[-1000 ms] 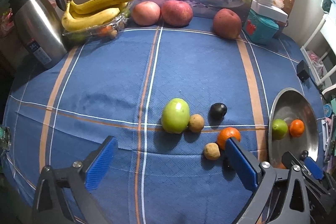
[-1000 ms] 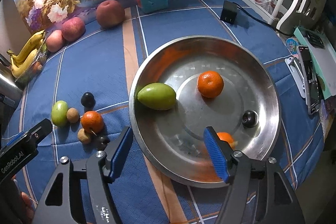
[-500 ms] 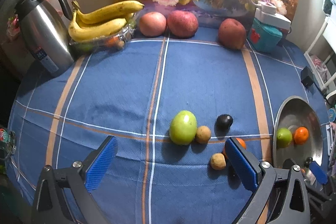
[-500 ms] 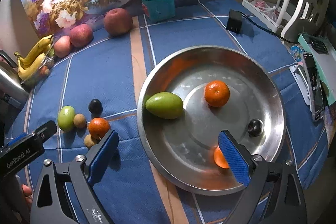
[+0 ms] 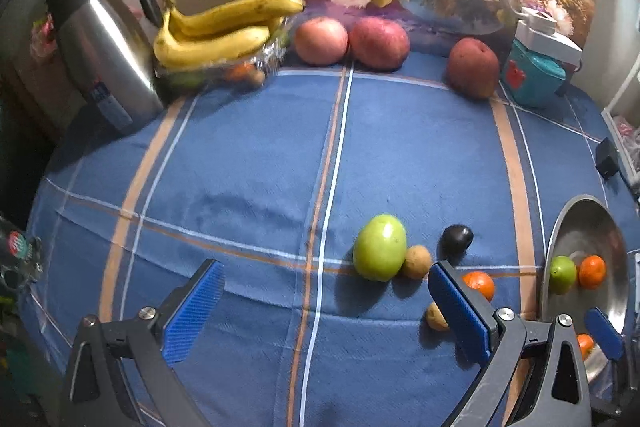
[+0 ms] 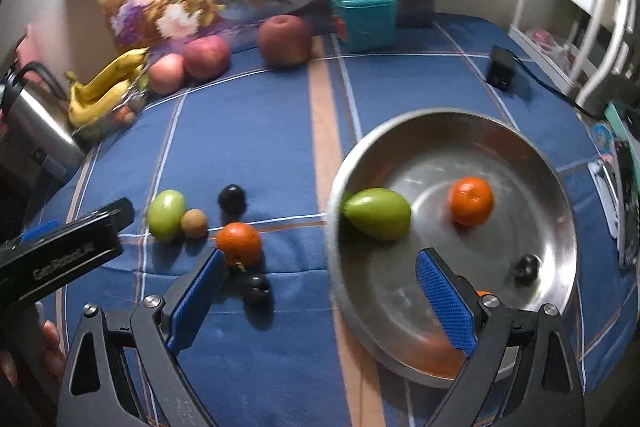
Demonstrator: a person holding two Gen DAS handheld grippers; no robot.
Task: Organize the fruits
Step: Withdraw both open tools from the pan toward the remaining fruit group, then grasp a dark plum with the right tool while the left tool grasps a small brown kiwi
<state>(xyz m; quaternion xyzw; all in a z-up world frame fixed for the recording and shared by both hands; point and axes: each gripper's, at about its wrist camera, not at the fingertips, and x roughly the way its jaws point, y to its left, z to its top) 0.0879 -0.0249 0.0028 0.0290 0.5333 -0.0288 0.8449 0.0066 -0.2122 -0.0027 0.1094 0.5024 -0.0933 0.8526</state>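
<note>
- Our right gripper [image 6: 316, 291] now stands spread and empty; its small orange mandarin [image 6: 483, 293] lies released near the round steel dish's [image 6: 440, 123] near rim.
- Our left gripper [image 5: 324, 307] is spread and empty over the blue tablecloth [image 5: 240, 167]; the loose orange mandarin [image 6: 239, 243] beside the dish probably goes next.

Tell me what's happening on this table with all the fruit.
A person with a gripper in each hand is sorting fruit into a round steel bowl, which already holds a green mango and an orange tangerine. Both the right gripper and left gripper are open and empty. Another orange tangerine waits on the blue tablecloth.
</note>
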